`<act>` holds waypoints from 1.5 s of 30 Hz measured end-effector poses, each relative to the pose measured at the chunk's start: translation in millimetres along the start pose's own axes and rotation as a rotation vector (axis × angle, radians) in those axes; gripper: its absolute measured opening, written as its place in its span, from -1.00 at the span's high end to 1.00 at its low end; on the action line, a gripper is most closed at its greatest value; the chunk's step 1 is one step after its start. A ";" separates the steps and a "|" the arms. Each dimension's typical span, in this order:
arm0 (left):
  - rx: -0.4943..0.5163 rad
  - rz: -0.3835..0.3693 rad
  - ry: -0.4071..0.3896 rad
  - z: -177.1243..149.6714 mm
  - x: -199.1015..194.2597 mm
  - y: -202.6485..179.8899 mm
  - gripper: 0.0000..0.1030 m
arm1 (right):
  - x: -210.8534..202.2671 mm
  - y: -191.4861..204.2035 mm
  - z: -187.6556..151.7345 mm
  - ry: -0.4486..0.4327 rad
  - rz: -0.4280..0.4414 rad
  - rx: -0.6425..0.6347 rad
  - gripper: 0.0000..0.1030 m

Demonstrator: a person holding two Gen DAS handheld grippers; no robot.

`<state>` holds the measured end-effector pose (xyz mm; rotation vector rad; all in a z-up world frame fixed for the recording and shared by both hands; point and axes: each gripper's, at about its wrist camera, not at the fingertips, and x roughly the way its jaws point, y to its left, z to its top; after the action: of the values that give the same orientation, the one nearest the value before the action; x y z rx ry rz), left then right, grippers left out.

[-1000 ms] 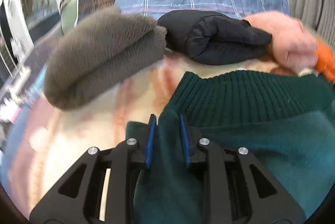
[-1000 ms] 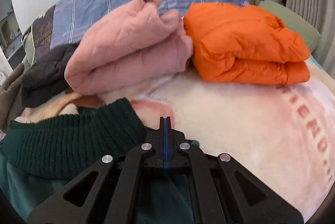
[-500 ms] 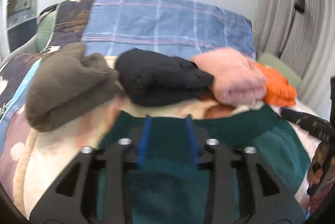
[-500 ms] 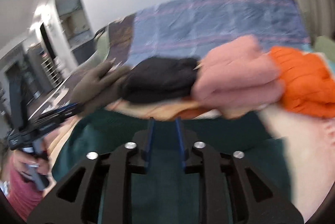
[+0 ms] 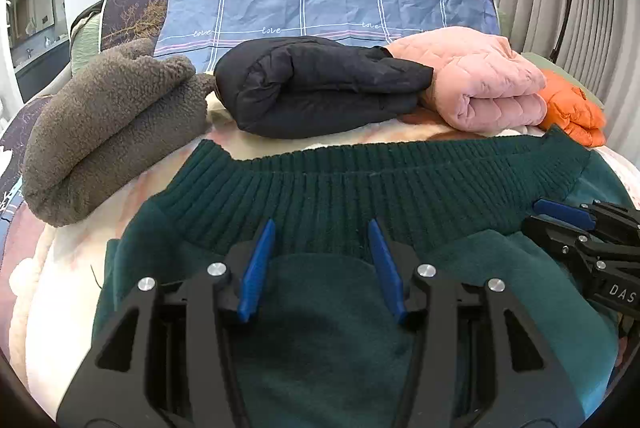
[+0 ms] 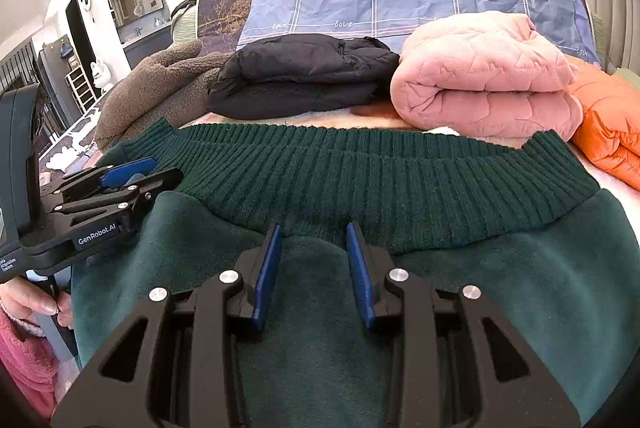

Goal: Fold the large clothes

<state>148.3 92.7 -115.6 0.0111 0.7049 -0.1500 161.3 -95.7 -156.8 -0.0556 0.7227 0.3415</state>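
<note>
Both jaws have just opened, half-wide, off the green sweater (image 5: 360,188); left gripper (image 5: 322,260) and right gripper (image 6: 314,262) hold nothing. Fold laid; you regrip next.

Left gripper (image 5: 322,234) jaws just opened, empty; right gripper (image 6: 314,240) likewise

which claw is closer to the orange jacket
Right. The right claw sits over the green sweater at the end beside the orange jacket; the left claw is at the far end, by the brown fleece.
</note>
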 end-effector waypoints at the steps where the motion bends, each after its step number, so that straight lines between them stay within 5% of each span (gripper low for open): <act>1: -0.002 -0.002 0.000 -0.8 -1.1 -0.5 0.03 | 1.2 0.1 1.6 0.005 -0.001 -0.006 0.33; 6: -0.013 -0.018 -0.013 -2.1 -3.3 1.3 0.03 | -19.1 11.6 13.5 0.057 -0.063 0.014 0.25; 10: -0.023 -0.031 -0.018 -2.5 -4.5 3.9 0.03 | -44.2 31.0 15.3 0.026 -0.028 0.069 -0.04; 14: -0.021 -0.034 -0.023 -3.2 -6.7 4.5 0.02 | -14.1 44.7 -12.3 0.072 -0.114 0.004 -0.24; 16: -0.026 -0.041 -0.024 -3.3 -7.3 5.6 0.02 | -14.1 55.9 -24.0 -0.005 -0.177 -0.072 -0.24; 38: -0.028 -0.054 -0.038 -3.6 -12.6 7.1 0.00 | -24.2 53.1 -29.0 -0.060 -0.181 -0.046 -0.27; 42: -0.044 -0.072 -0.041 -3.1 -13.7 9.8 0.00 | -29.6 55.6 -6.9 -0.004 -0.185 -0.008 -0.27; 45: -0.052 -0.082 -0.041 -3.2 -14.0 10.9 0.00 | -37.1 57.8 29.2 -0.053 -0.175 0.012 -0.27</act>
<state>137.3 105.5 -109.4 -0.0705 0.6688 -0.2101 135.3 -47.0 -106.6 -0.0972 0.6617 0.1704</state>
